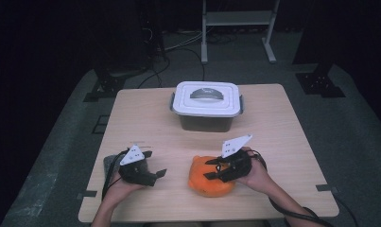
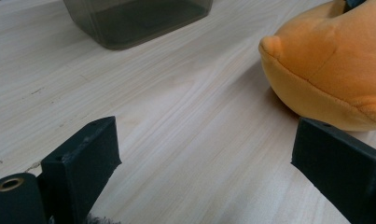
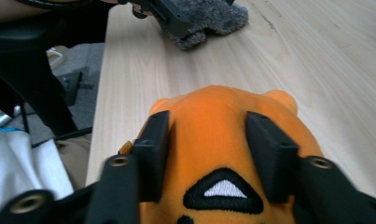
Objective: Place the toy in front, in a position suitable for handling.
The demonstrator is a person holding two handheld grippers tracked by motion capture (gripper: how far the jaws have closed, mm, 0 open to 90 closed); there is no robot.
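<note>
Orange plush toy point(image 1: 211, 180) lies on the table's near edge.

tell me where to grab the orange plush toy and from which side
Grip the orange plush toy across the rounded crown of its head, coming from above on the person's right, where the right gripper already has a jaw on either side. The soft dome looks narrow enough there for both pads to squeeze in, and the ear bumps probably help stop slipping.
</note>
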